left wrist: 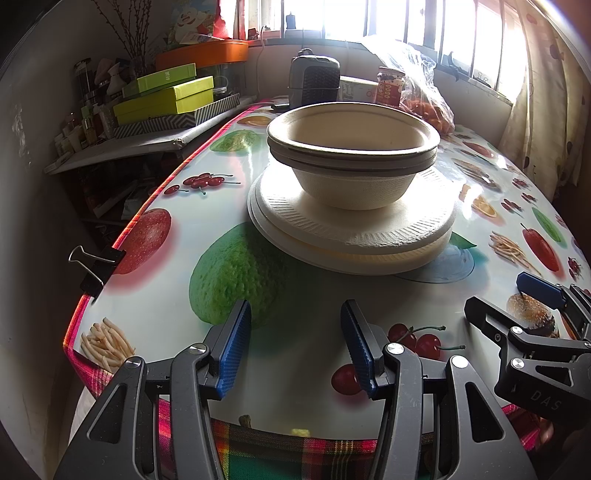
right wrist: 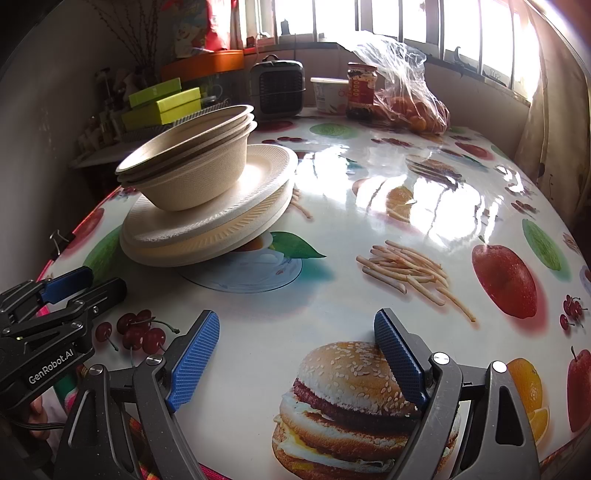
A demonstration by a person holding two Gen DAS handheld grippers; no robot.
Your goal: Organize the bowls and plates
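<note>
The nested bowls (left wrist: 352,155) sit on stacked plates (left wrist: 351,236) near the counter (right wrist: 332,325)'s left edge, while both left gripper (left wrist: 295,347) and right gripper (right wrist: 295,354) hover at the near edge, fingers apart and empty, glossy surface bare rightward.

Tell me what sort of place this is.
Probably a home dining corner: a table under a fruit-print cloth, a jar and bagged oranges by the barred window, gift boxes piled alongside.
</note>
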